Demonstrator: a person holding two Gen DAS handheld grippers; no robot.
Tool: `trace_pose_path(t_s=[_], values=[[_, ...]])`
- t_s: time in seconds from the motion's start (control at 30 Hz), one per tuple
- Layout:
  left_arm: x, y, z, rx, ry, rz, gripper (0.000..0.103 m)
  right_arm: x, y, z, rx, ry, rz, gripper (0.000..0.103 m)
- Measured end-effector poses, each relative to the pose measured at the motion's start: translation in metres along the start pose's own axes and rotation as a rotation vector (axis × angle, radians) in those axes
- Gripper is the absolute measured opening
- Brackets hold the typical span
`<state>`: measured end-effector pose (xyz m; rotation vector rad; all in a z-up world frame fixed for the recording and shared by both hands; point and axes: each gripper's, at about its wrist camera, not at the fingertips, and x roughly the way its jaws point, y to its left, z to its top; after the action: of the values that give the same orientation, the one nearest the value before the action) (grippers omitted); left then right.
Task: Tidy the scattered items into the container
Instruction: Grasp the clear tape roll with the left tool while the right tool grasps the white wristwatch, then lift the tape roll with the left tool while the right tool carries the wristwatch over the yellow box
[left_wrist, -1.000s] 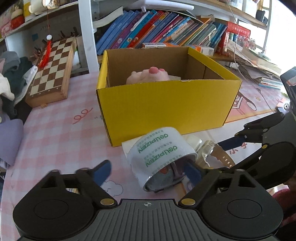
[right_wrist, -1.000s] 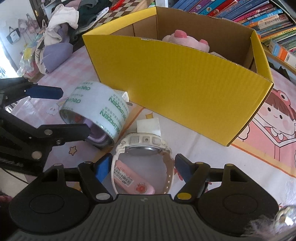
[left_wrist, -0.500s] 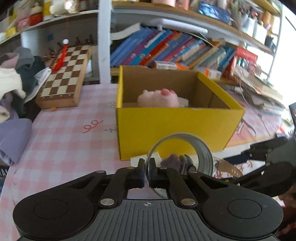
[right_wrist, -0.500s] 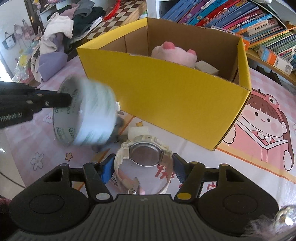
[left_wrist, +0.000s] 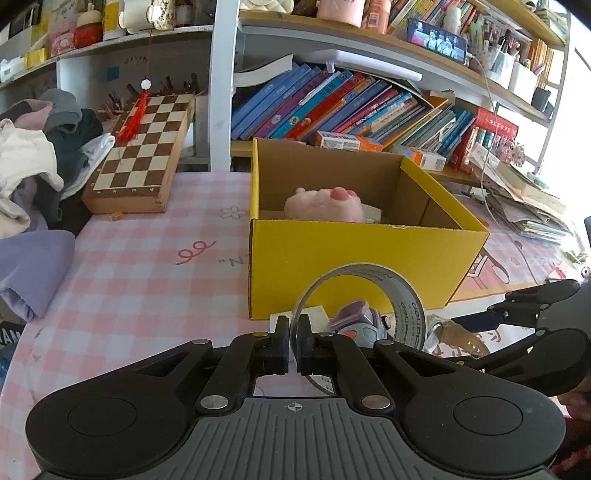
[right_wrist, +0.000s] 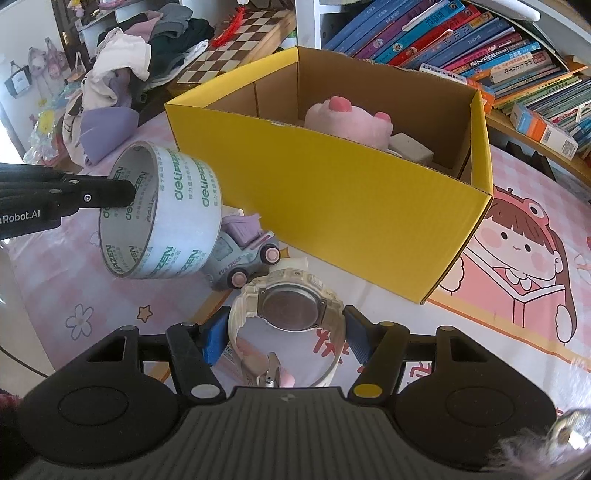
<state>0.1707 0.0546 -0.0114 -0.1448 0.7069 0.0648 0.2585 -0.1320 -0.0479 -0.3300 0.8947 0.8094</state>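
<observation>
Two items are in play at once: my left gripper (left_wrist: 292, 345) has its jaws pinched shut on the wall of the tape roll (right_wrist: 160, 212), one finger inside the ring and one outside, and the roll hangs clear of the counter (left_wrist: 140, 280), just in front of the yellow box (right_wrist: 332, 192) near its left end. My right gripper (right_wrist: 282, 334) has its jaws half open on either side of the watch (right_wrist: 290, 306); they have been easing inward, and I cannot tell whether the pads press on the strap yet. I judge the step in hand to be carrying the tape to the box, so the next move calls for lifting it above the near wall, bringing it over the opening and letting go beside the pink plush toy (right_wrist: 349, 120) already inside. The roll's axis runs roughly level, its open end facing the left gripper and slightly up. The watch rests on its strap loop, case back towards my right camera, the strap curving towards me. A small toy truck (right_wrist: 240, 254) sits on the counter just behind the tape, still to be collected.
</observation>
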Motion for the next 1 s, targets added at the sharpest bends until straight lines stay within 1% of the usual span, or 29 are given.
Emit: trace_pose_path(t_s=[0.47,0.67,1.0], values=[[-0.014,-0.001,0.002,0.012,-0.029,-0.05,0.002,-0.022,0.006,-0.001,0.012,-0.027,-0.034,0.062],[-0.023,-0.004,0.01,0.02,-0.067,-0.081,0.002,-0.04,0.005,0.001,0.019,-0.054,-0.044,0.062],[-0.037,-0.008,0.031,0.019,-0.144,-0.126,0.002,-0.073,0.002,0.016,0.012,-0.106,-0.032,0.062]])
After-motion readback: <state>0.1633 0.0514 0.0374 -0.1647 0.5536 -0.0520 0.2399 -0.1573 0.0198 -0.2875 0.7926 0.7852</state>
